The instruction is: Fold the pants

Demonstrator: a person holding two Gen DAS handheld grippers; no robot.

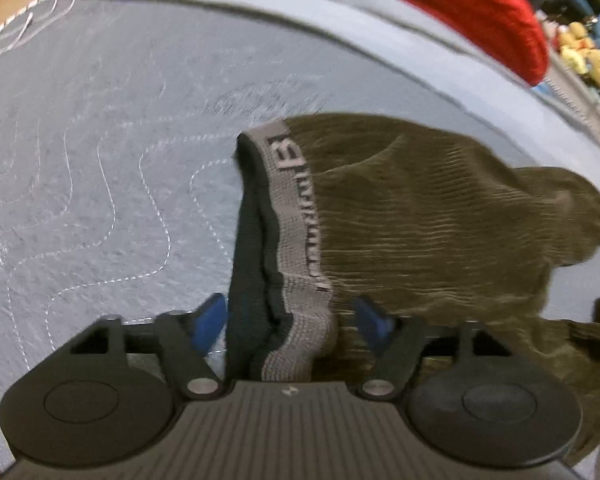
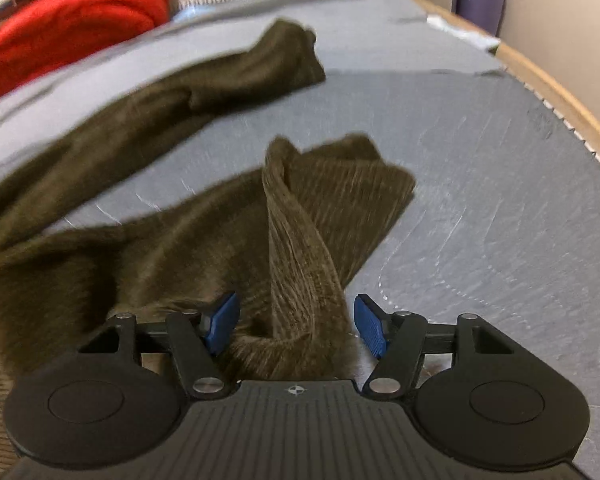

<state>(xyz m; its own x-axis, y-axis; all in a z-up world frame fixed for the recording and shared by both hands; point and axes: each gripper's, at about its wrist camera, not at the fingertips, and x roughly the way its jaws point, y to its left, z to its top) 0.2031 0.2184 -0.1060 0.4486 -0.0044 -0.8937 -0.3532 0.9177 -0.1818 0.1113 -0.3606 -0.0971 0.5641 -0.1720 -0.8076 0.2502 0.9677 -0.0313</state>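
Olive corduroy pants [image 1: 440, 208] lie on the grey quilted cover. Their grey waistband [image 1: 296, 208] with black lining runs toward me in the left wrist view. My left gripper [image 1: 292, 322] is open; the waistband's near end hangs between its blue pads [image 1: 210, 322] without being pressed. In the right wrist view a raised fold of one pants leg [image 2: 300, 248] runs between the fingers of my right gripper [image 2: 296, 326]. That gripper is open too, its blue pads [image 2: 370, 330] standing just off the cloth. The other leg [image 2: 220, 80] stretches away to the far left.
The grey quilted cover [image 1: 100, 140] spreads wide to the left, and also to the right [image 2: 500, 200]. A red garment [image 2: 72, 20] lies at the far edge. A wooden rim [image 2: 560, 92] bounds the right side, with a purple object [image 2: 480, 0] beyond it. Yellow plush toys [image 1: 584, 52] sit at far right.
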